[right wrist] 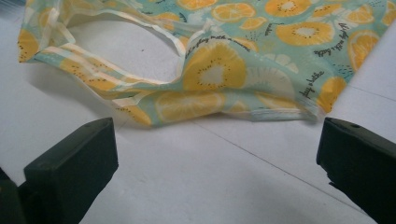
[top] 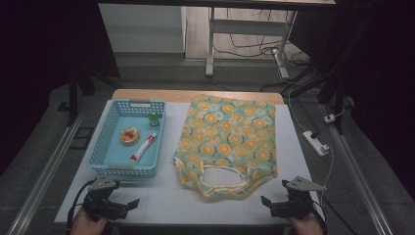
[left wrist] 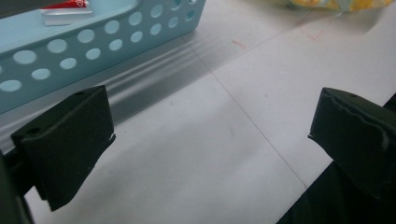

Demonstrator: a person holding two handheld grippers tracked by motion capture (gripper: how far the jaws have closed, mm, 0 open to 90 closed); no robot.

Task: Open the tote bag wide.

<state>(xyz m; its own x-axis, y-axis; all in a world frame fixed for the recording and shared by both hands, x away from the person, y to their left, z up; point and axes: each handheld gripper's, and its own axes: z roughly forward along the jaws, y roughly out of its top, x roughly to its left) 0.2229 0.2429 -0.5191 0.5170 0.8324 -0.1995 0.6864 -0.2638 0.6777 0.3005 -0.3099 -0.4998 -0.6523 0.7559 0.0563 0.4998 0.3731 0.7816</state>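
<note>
The orange-print tote bag [top: 227, 142] lies flat on the table [top: 171, 196], its mouth and looped handles turned toward 6 o'clock, probably so the opening faces the person and can be lifted from the near edge. At 9 o'clock from it sits the light-blue basket [top: 105, 147], holding a round tin [top: 129, 135], a tube [top: 143, 147] and a small green-capped jar [top: 154, 119], grouped within easy reach of the bag. The left tongs [top: 128, 205] rest low at 7 o'clock, just in front of the basket's near wall, jaws spread wide and holding nothing. The right tongs [top: 270, 203] wait at 5 o'clock, likewise spread and empty, aimed at the bag's handle loop [right wrist: 154, 32], likely the first thing to grip.
</note>
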